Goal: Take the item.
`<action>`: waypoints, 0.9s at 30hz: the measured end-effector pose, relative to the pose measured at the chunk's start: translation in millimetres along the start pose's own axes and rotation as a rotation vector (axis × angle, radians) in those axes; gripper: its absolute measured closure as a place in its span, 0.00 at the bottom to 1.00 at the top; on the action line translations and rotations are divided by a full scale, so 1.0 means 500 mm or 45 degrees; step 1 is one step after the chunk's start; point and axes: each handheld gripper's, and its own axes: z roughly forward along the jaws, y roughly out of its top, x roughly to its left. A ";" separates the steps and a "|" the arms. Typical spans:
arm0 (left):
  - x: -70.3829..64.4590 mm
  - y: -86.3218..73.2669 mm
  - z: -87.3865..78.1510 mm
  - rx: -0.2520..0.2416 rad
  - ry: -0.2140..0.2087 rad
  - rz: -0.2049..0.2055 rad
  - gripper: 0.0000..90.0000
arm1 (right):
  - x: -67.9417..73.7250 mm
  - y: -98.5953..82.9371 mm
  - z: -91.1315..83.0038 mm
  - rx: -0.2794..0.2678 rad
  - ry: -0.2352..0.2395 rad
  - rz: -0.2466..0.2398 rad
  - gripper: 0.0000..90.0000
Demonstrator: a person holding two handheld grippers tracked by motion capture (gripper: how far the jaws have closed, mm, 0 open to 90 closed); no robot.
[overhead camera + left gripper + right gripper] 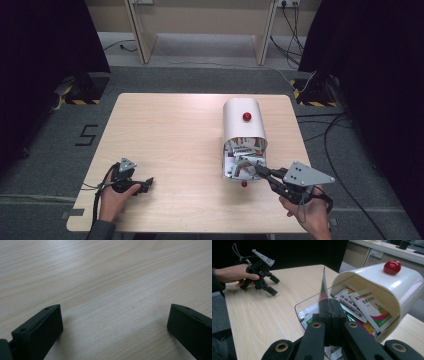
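One sachet is pinched by the right gripper at the bin mouth; many remain inside. The left gripper's fingers are spread near the table's front-left corner.

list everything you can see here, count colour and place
table: one, light wood, centre of the high view
bin: one, white domed cover over a clear tray, lying on the table's right half, open end toward the person
knobs: two, red, one on top of the bin, one at its near lower edge
packets: several, white with green, red and pink print, inside the bin; exact count unclear
held packet: one, same print, edge-on between the right gripper's jaws
cables: several, dark, on the grey floor right of the table
left gripper: black, jaws apart, low over the table's near left
right gripper: black, shut on a packet at the bin's mouth
hands: two, one on each gripper
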 end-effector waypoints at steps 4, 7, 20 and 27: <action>0.000 0.000 0.000 0.000 0.000 0.000 0.00 | -0.002 0.003 -0.012 -0.022 -0.021 0.005 1.00; 0.000 0.000 0.000 0.000 0.000 0.000 0.00 | -0.005 0.004 -0.022 -0.038 -0.043 0.014 1.00; 0.000 0.000 0.000 0.000 0.000 -0.001 0.00 | -0.015 0.005 -0.045 -0.068 -0.096 0.028 1.00; 0.000 0.000 0.000 0.000 0.000 -0.001 0.00 | -0.023 0.002 -0.060 -0.080 -0.134 0.040 1.00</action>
